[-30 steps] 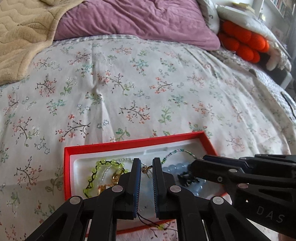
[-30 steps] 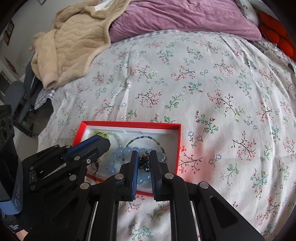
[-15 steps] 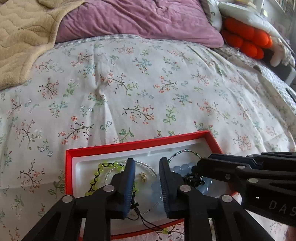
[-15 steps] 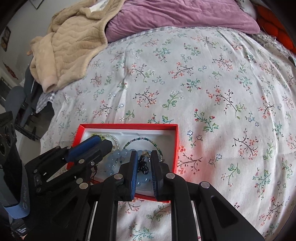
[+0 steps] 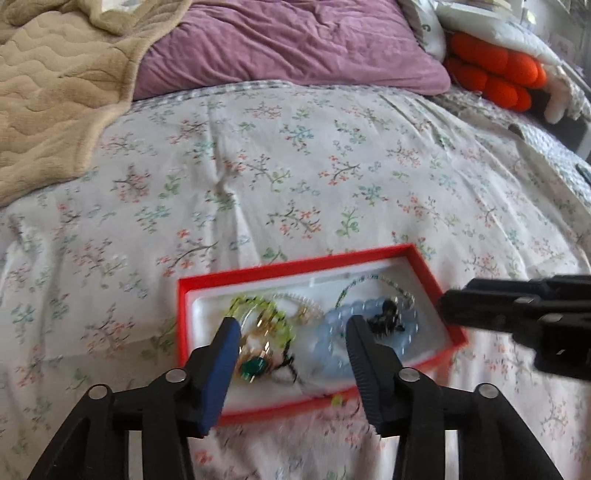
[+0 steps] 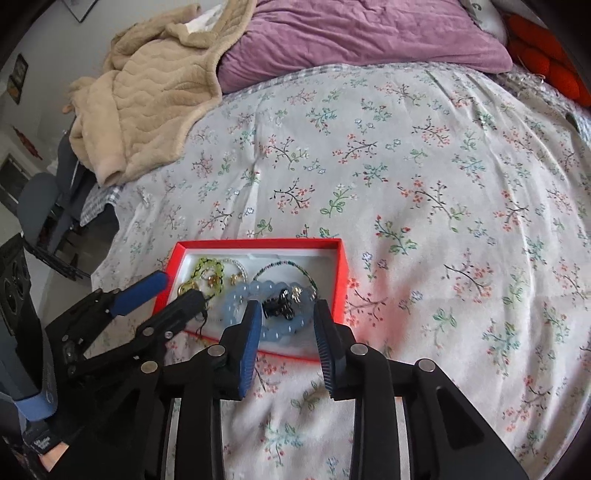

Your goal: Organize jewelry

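In the left wrist view, the shallow red cardboard box with a white lining (image 5: 421, 260) lies on the floral-print bedspread (image 5: 295, 177), and everything here is softened by motion blur. The left gripper (image 5: 291, 328) hangs over the box's near-left part with its jaws apart and opening; jewelry shows in the gap below them, but nothing is pinched between the pads. Inside the box, a yellow-green beaded bracelet (image 5: 275, 317) sits at the left, a gold ring with a green stone (image 5: 255, 365) near the front edge, and a pale blue round-bead bracelet (image 5: 354, 314) at the right with a small black piece (image 5: 386, 317) on it whose shape is too smeared to tell. A thin beaded strand (image 5: 369, 282) curves along the box's far side. The box's front edge is partly covered by the gripper's fingers. The right gripper (image 5: 448, 306) reaches in from the box's right, only its tip region visible, cut off by the frame.

In the right wrist view, the picture is sharper. The right gripper (image 6: 288, 314) sits over the near-right corner of the red box (image 6: 341, 273), jaws opening, with the blue bracelet (image 6: 258, 291) and the black piece (image 6: 280, 299) seen between them but not clamped. The left gripper (image 6: 181, 286) enters at the box's left, hiding that corner. A beige quilted blanket (image 6: 147, 103) and a purple pillow (image 6: 351, 33) lie beyond the box, well apart from it.
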Available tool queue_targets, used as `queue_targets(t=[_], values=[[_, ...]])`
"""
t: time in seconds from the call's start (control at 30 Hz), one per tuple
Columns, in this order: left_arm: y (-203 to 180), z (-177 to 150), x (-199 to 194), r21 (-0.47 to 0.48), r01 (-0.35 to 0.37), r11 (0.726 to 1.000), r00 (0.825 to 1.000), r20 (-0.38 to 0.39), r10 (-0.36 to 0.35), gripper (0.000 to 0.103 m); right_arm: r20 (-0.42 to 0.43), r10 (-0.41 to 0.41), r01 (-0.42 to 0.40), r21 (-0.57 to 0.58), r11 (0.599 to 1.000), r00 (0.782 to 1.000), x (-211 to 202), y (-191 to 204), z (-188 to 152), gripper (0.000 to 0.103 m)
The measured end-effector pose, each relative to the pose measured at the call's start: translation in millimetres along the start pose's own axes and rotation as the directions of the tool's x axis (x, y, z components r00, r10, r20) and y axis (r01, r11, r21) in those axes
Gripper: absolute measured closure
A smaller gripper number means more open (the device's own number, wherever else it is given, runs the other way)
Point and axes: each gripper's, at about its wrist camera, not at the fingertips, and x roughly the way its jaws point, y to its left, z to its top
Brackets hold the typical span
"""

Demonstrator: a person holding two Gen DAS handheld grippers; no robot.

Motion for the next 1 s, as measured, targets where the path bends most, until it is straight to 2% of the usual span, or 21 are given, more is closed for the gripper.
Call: queue_targets(t=[0.03, 0.2, 0.27, 0.43, 0.53, 0.7, 1.0], values=[[1, -3, -5, 0.001, -0.011, 1.000, 1.000, -0.001, 0.011, 0.045, 0.003, -0.004, 0.004, -0.005, 1.000, 1.000, -5, -1, -3, 0.068], [6, -19, -21, -0.019, -0.056, 0.998, 0.998, -0.022, 0.055, 0.026, 0.008, -0.031, 0.031, -0.016, 0.999, 0.999, -24, -4, -18, 0.048], [8, -26, -26, -0.031, -0.062, 0.998, 0.997, -0.038, 0.061, 0.019, 0.004, -0.036, 0.036, -0.016, 0.999, 0.999, -31, -6, -26, 0.044], [9, -44, -38, -0.056, -0.114, 0.992, 0.992, -0.066, 0.111, 0.008, -0.020, -0.072, 0.072, -0.019, 0.997, 0.997, -39, -7, -44, 0.034], [10, -53, -41, -0.081, -0.160, 0.984, 0.984, -0.089, 0.153, 0.001, -0.043, -0.128, 0.126, -0.027, 0.992, 0.991, -40, -5, -56, 0.028], [13, -68, -38, -0.135, -0.201, 0.970, 0.971, -0.156, 0.180, 0.001, -0.061, -0.227, 0.225, -0.042, 0.973, 0.972, -34, -2, -74, 0.005], [12, -78, -29, -0.157, -0.217, 0.963, 0.963, -0.195, 0.185, 0.001, -0.106, -0.272, 0.267, -0.067, 0.962, 0.956, -15, 3, -84, 0.005]])
